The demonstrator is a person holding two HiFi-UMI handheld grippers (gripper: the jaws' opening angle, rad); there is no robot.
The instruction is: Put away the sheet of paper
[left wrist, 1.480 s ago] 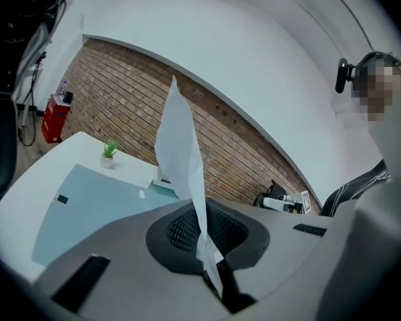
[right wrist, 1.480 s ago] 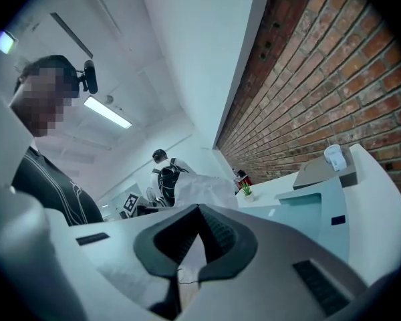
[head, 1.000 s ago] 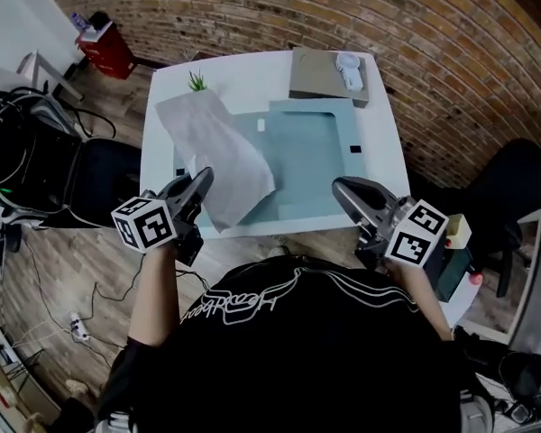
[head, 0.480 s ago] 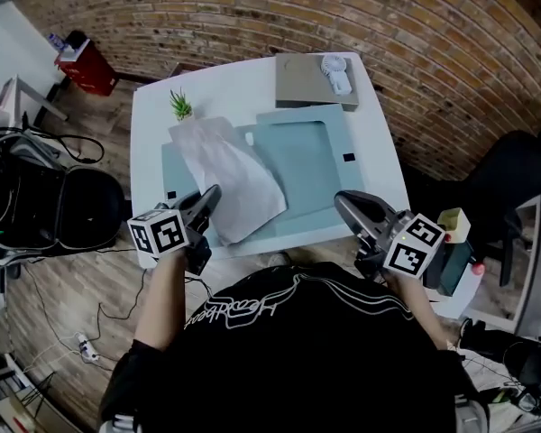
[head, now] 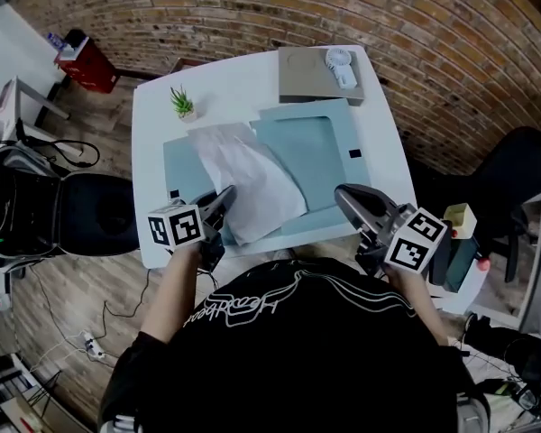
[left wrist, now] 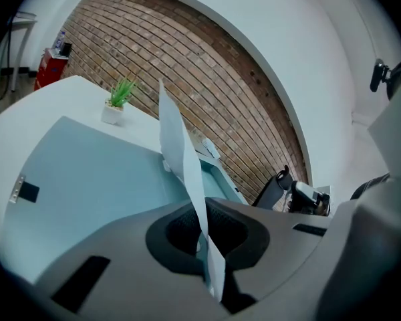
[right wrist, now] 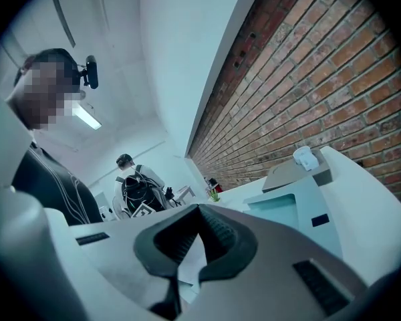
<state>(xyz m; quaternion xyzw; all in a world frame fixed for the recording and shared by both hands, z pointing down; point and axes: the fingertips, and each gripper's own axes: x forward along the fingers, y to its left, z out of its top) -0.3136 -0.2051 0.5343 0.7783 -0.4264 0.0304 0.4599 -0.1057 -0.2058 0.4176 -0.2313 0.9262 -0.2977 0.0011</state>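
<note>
Lowered since 1 second earlier, the left gripper (head: 224,195) clamped the sheet of paper (head: 257,180) by its edge, seemingly to lay it flat; the right gripper (head: 344,194) was closed, empty.

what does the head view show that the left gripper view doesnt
Only the head view: the right gripper, clear of the paper, the wooden floor, and the paper's full outline draped over the folder.
Only the left gripper view: the left gripper's jaws shut on the paper's edge, with the sheet standing edge-on between them.
Both: paper, folder, plant, red bin, brick wall, white table.
</note>
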